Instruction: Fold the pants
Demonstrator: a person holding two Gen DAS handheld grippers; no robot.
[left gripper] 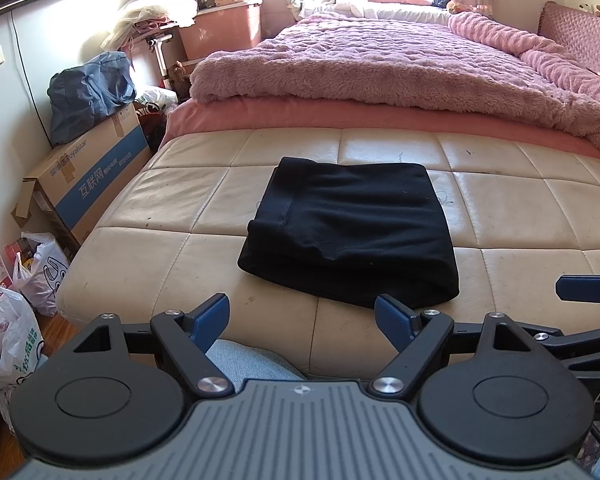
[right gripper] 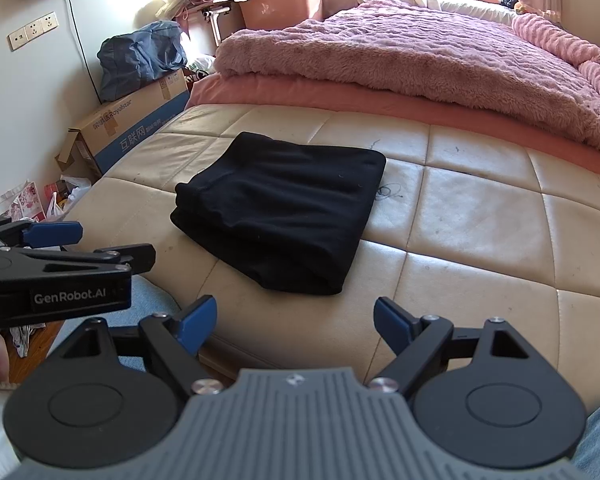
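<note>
Black pants [left gripper: 350, 228] lie folded into a compact rectangle on the cream quilted bench [left gripper: 180, 248]. They also show in the right wrist view [right gripper: 280, 208]. My left gripper [left gripper: 302, 320] is open and empty, just short of the pants' near edge. My right gripper [right gripper: 294, 320] is open and empty, near the bench's front edge, to the right of the pants. One right gripper finger [left gripper: 588, 286] shows at the left view's right edge. The left gripper body [right gripper: 56, 276] shows at the right view's left side.
A bed with a pink fluffy blanket [left gripper: 400, 64] lies behind the bench. A cardboard box [left gripper: 88, 184] with a blue bag [left gripper: 88, 92] on it stands at the left. Plastic bags [left gripper: 16, 312] sit on the floor. My jeans-clad knee [left gripper: 252, 364] is below the left gripper.
</note>
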